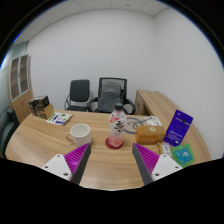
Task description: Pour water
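A clear water bottle [117, 117] with a pinkish label stands upright near the middle of the wooden table [100, 165]. Just in front of it sits a small glass on a red coaster [114, 142]. A white cup [78, 132] stands to the left of them. My gripper [112, 163] is open, well short of the glass, with bare table between its purple pads [76, 158]. Nothing is held.
A brown cardboard box [149, 129] and a purple packet [179, 127] lie to the right, with small items near them. Books [58, 118] rest at the left. Two black office chairs [96, 96] stand beyond the table, beside a wooden cabinet [20, 90].
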Available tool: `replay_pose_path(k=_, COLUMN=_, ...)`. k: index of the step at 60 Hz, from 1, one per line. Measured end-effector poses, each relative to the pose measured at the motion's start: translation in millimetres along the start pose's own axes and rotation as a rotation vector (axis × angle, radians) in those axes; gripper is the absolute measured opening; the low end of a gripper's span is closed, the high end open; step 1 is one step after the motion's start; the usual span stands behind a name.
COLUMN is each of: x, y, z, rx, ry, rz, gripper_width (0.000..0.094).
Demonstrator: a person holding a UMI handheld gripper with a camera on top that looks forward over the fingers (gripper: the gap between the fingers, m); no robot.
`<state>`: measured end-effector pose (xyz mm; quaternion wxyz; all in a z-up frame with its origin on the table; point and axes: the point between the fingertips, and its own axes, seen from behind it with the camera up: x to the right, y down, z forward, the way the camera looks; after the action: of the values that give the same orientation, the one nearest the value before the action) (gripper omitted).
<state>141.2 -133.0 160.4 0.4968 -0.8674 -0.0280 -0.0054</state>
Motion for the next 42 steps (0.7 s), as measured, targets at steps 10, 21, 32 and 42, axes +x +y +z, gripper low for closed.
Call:
replay_pose_path(k=10, x=-20.9, y=11.2, z=-104.5, rx=-0.015, ry=0.057, rz=0.02, gripper_width=0.0857)
replay_pose_path(k=21, x=-36.1, y=27.6, z=-179.3, rx=-0.017, ry=0.087, rz=0.044, gripper_width=0.0855)
replay_pose_path(k=32, x=-40.0, y=41.2, z=-214.6, rx=-0.018, ry=0.119, rz=0.047, gripper_width=0.0854)
replay_pose_path(k=42, x=-40.9, y=47.2, z=-223.7, rx=-0.03, ry=0.124, rz=0.064, gripper_width=0.0854)
